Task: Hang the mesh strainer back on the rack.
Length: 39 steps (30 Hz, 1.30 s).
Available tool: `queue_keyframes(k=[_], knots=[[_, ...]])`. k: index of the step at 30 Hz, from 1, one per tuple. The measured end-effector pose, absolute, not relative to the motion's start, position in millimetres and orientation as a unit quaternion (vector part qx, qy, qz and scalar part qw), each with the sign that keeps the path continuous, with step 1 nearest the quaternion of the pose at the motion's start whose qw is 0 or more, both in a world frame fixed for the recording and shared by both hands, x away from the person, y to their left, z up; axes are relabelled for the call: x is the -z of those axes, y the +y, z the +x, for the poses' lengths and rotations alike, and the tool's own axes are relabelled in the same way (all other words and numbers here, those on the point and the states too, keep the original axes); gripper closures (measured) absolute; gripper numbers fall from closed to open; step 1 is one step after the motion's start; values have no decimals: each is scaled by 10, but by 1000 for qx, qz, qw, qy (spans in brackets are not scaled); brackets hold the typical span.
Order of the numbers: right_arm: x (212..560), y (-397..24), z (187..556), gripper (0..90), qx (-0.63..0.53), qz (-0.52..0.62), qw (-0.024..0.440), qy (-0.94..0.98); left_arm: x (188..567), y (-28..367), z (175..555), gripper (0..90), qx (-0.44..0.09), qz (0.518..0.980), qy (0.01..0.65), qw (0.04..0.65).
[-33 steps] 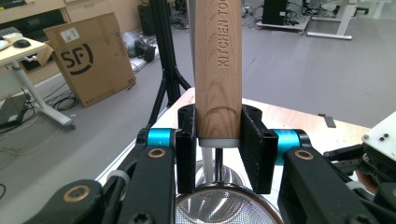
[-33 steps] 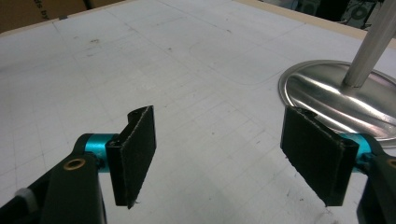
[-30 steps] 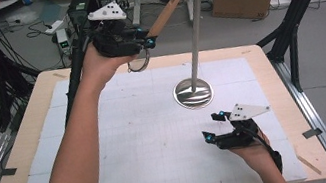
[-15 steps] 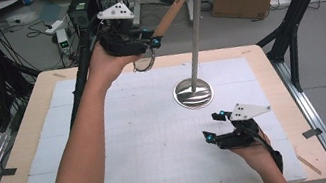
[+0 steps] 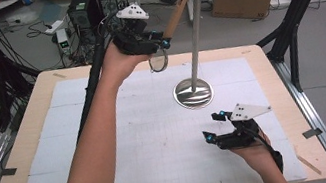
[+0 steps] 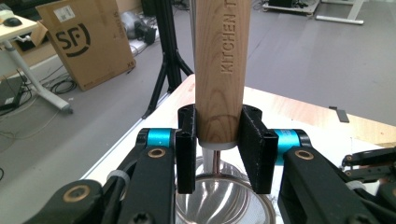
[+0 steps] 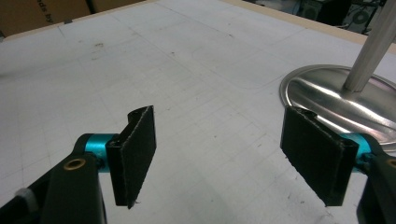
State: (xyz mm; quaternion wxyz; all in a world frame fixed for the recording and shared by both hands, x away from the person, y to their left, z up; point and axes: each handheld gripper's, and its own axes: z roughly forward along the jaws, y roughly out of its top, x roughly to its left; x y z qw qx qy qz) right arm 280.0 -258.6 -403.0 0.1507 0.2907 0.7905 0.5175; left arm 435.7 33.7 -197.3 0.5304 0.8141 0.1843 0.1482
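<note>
Above the table, in the high view, the left gripper (image 5: pixel 161 46) is holding a wooden handle (image 5: pixel 175 15) up in the air, slanting toward the crown of hooks at the top of a tall metal stand (image 5: pixel 196 34), with a wire loop hanging from the handle's near end just below the gripper. The stand's round base (image 5: pixel 193 92) is resting on the white gridded mat (image 5: pixel 124 144) right of centre, and the right gripper (image 5: pixel 214 128) is lying low on the mat in front of the base, near it and apart from it. Looking along the left gripper view, the two black pads (image 6: pixel 254 149) are pinching the lower end of the wooden handle (image 6: pixel 219 70), which is rising straight up and bearing the embossed word KITCHEN; the shiny base (image 6: pixel 219 203) is showing far below. Turning to the right gripper view, the pads (image 7: pixel 136 156) are standing spread with bare mat between them, and the base (image 7: pixel 327 95) and pole are sitting at the upper right. Hanging the utensil well would probably mean keeping the pinch firm and guiding the far end squarely onto a hook without knocking the pole. The lettering and the grip are being shown by the left gripper view, whereas the hooks are being shown by the high view.
</note>
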Motion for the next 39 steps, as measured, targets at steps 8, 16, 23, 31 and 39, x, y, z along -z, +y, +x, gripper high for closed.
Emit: queue_keyframes(k=[8, 16, 23, 31, 39], knots=[[4031, -2588, 2798, 260, -517, 292, 150, 791, 2047, 208, 4407, 691, -146, 819, 189, 522], [4034, -2582, 2789, 260, -516, 292, 149, 791, 2058, 156, 4434, 687, -147, 820, 192, 518], [4036, -2590, 2794, 260, -518, 291, 149, 790, 2082, 128, 4455, 624, -153, 821, 198, 513], [4039, -2584, 2790, 261, -517, 290, 148, 792, 2105, 214, 4440, 475, -150, 828, 217, 494], [4006, -2631, 2781, 261, -521, 295, 153, 786, 2171, 359, 4355, 360, -166, 837, 222, 471]])
